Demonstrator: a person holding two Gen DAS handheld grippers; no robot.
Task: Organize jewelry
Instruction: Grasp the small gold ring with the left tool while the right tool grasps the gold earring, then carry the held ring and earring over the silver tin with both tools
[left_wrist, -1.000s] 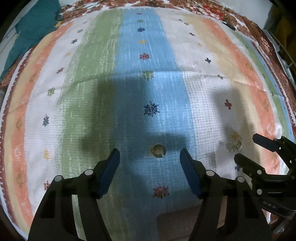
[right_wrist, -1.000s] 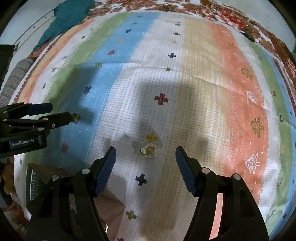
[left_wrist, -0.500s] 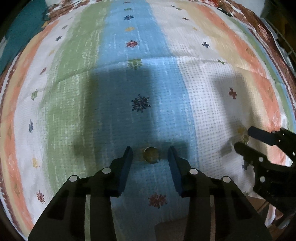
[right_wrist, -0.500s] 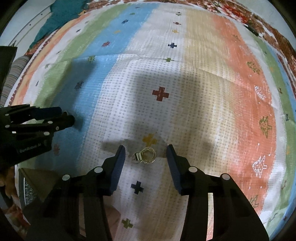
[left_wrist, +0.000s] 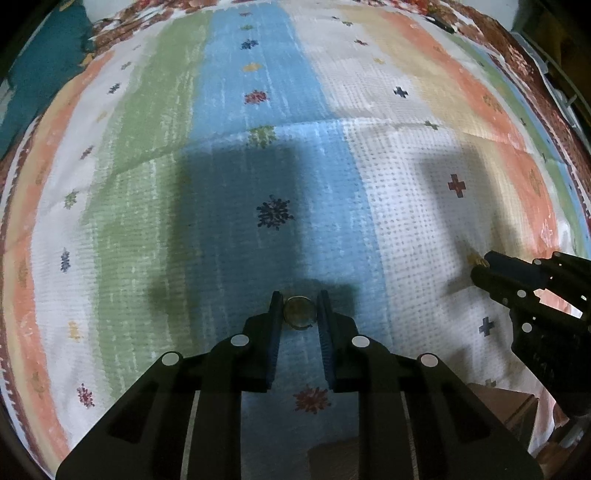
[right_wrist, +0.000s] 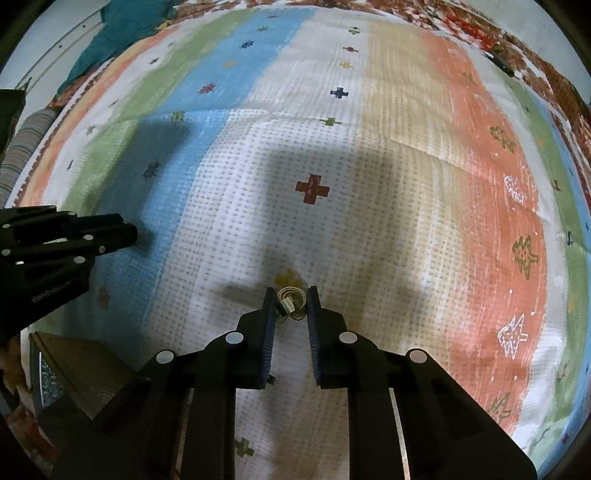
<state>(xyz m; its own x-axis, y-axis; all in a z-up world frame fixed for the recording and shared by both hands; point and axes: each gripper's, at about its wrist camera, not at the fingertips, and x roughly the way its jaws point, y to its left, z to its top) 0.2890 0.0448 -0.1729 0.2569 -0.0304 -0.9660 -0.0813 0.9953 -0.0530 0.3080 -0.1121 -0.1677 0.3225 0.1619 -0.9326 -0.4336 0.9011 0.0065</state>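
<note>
While both jaws have just been closing, my left gripper (left_wrist: 299, 301) pinches the gold ring (left_wrist: 300, 312) between its tips; my right gripper (right_wrist: 291, 297) clamps the wire earring (right_wrist: 291, 303).

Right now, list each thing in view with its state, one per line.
Left gripper: jaws just closing, pads against the gold ring.
Gold ring: on the blue stripe, pinched from both sides.
Right gripper: jaws just closing, pads against the gold earring.
Gold earring: on the white stripe, pinched between the pads.
Striped cloth: spread flat, creased.
</note>
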